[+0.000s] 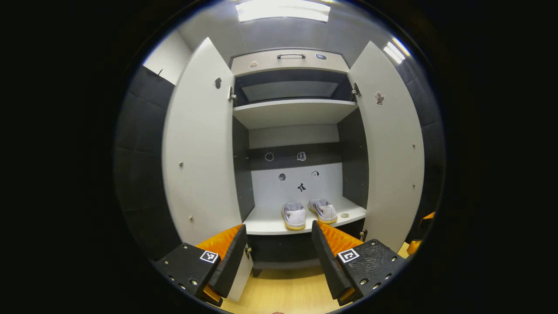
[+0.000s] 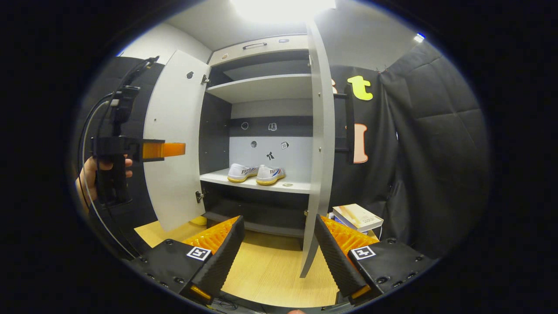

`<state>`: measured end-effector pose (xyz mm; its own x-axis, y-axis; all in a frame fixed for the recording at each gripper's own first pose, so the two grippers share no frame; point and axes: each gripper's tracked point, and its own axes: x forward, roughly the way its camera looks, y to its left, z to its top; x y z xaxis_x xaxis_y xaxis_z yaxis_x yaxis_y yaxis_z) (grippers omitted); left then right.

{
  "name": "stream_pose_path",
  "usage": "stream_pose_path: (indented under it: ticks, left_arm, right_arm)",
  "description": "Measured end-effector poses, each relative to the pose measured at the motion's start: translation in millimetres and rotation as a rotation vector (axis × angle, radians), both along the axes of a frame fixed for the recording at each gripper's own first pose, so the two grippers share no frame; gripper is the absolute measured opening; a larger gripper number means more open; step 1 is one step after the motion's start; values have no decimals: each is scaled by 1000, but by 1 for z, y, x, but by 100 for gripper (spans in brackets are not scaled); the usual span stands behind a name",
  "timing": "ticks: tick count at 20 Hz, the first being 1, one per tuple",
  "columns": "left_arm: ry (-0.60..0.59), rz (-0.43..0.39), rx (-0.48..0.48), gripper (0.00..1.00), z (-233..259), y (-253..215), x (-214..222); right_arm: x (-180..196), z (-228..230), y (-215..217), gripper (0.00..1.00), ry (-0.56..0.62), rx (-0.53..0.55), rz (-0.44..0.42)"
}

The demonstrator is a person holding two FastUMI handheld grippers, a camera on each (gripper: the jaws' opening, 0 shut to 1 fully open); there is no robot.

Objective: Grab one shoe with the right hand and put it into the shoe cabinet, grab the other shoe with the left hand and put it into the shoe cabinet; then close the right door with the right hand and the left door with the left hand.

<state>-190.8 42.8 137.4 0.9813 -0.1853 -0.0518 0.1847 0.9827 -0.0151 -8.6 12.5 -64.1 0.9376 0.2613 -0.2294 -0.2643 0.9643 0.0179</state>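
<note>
Two white shoes with yellow soles, one (image 1: 294,215) beside the other (image 1: 323,210), stand together on the lower shelf (image 1: 266,224) of the white shoe cabinet. Both doors hang open: the left door (image 1: 198,148) and the right door (image 1: 392,144). My left gripper (image 1: 279,257) is open and empty, in front of the shelf and well short of the shoes. In the right gripper view the pair (image 2: 242,172) (image 2: 270,174) sits deep inside. My right gripper (image 2: 279,248) is open and empty, with the right door's edge (image 2: 320,144) rising just ahead of its right finger. A hand (image 2: 93,174) holds the left gripper (image 2: 163,149) beside the left door (image 2: 174,144).
A small round object (image 1: 344,215) lies on the shelf to the right of the shoes. An upper shelf (image 1: 292,111) and a top drawer with a handle (image 1: 291,56) sit above. Books (image 2: 357,216) lie on the floor right of the cabinet. Light wooden floor (image 2: 270,266) spreads below.
</note>
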Motion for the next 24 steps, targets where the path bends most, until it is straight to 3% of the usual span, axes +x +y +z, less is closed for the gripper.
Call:
stream_pose_path:
  ticks: [17, 24]
  left_arm:
    - [1, 0, -21, 80, -34, 71, -69]
    - [-5, 7, -37, 80, -36, 91, -72]
  right_arm:
    - [-4, 30, 23, 100, -42, 23, -68]
    - [0, 51, -9, 100, -53, -4, -139]
